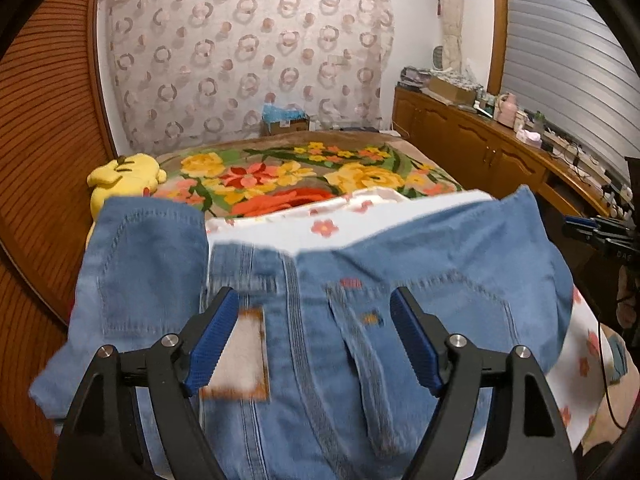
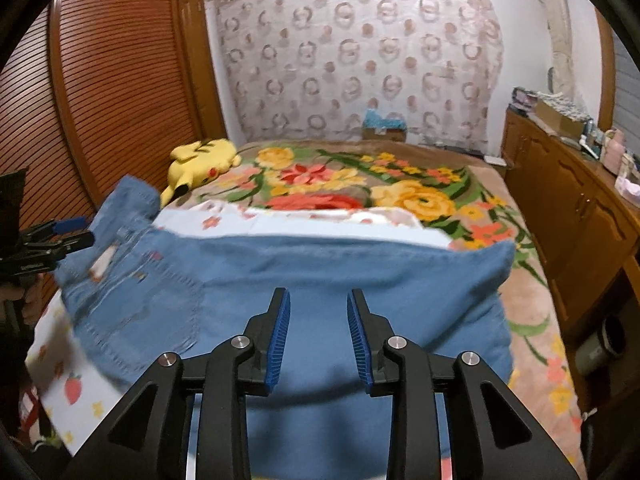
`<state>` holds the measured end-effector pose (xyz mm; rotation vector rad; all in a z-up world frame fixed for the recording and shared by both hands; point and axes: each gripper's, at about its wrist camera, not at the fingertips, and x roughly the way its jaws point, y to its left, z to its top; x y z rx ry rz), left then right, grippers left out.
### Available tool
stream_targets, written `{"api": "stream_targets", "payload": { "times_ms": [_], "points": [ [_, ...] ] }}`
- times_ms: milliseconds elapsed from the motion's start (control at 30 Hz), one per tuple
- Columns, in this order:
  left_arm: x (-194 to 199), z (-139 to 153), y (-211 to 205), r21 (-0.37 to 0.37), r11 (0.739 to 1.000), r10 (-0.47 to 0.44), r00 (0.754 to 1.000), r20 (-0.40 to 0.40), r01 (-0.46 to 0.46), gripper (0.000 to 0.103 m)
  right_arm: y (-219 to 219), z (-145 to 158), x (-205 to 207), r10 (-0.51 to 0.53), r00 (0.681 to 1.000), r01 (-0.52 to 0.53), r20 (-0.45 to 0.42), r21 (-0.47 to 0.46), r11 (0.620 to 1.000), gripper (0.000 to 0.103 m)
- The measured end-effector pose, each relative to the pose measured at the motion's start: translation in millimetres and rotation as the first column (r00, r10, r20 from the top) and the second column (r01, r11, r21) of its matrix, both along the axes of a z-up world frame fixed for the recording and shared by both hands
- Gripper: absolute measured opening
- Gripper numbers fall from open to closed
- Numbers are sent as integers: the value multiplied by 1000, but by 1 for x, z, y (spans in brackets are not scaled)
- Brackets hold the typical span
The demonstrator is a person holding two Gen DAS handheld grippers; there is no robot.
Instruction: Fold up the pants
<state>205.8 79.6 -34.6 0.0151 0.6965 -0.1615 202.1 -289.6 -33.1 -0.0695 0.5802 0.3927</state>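
Note:
Light blue denim pants lie folded on the near end of the bed, back pockets and a leather waist patch facing up. My left gripper is open just above the waistband area, jaws wide apart, nothing between them. In the right wrist view the pants spread across the bed as a plain folded panel. My right gripper is open with a narrower gap, hovering over the denim and holding nothing. The left gripper also shows at the left edge of the right wrist view.
A white flower-print sheet lies under the pants on a floral blanket. A yellow plush toy sits at the bed's left. A wooden slatted door stands left, a cluttered wooden sideboard right.

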Motion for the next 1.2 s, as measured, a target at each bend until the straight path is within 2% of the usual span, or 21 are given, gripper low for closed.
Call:
{"api": "stream_targets", "payload": {
  "times_ms": [267, 333, 433, 700, 800, 967, 1033, 1133, 1167, 1200],
  "points": [
    [-49, -15, 22, -4, 1000, 24, 1000, -20, -24, 79, 7, -13, -11, 54, 996, -54, -74, 4, 999, 32],
    [-59, -19, 28, -4, 999, 33, 999, -18, -33, 79, 9, -17, -10, 62, 994, -62, -86, 3, 998, 41],
    [-71, -25, 38, -13, 999, 52, 998, -23, -53, 78, 12, -23, -3, 77, 991, -77, -106, -2, 997, 46],
    [-80, -54, 50, -29, 996, 77, 995, -67, -79, 66, 27, -39, 14, 113, 984, -123, -137, -66, 990, 49],
    [-76, -64, 52, -44, 997, 64, 994, -89, -68, 54, 33, -43, 19, 133, 982, -145, -131, -85, 986, 49],
    [-70, -69, 51, -61, 997, 45, 993, -106, -52, 46, 43, -47, 21, 144, 981, -162, -130, -140, 977, 49],
    [-69, -68, 48, -42, 998, 45, 994, -101, -50, 40, 46, -48, 19, 144, 981, -163, -132, -153, 975, 49],
    [-70, -63, 50, -37, 998, 46, 995, -92, -50, 24, 55, -50, 17, 139, 982, -161, -124, -191, 968, 49],
    [-71, -61, 50, -31, 998, 49, 995, -86, -51, 16, 58, -51, 18, 140, 983, -162, -119, -204, 966, 49],
    [-72, -58, 49, -25, 998, 48, 996, -80, -50, 14, 62, -53, 16, 139, 984, -162, -115, -215, 963, 49]
  ]
}}
